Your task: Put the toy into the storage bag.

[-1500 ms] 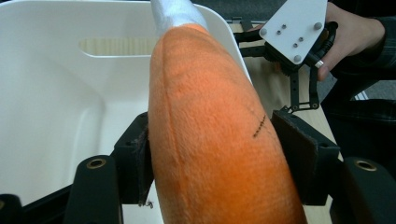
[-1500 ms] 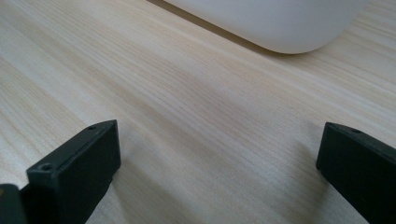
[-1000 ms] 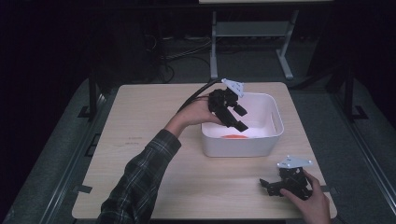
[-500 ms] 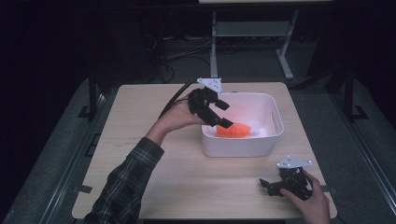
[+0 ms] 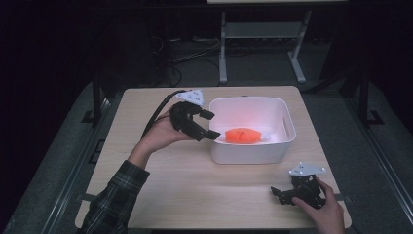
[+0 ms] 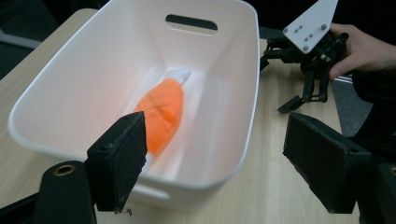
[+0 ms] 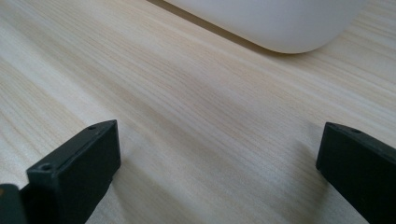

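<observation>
One pale wood table (image 5: pixel 195 195) | dark room | white tub (image 5: pixel 253 151) | both tongs wide, empty

An orange carrot-shaped soft toy (image 5: pixel 243 135) with a white tip lies on its side on the floor of the white plastic tub (image 5: pixel 253 153). The tub stands upright on the table, a handle slot in its end wall.
</observation>
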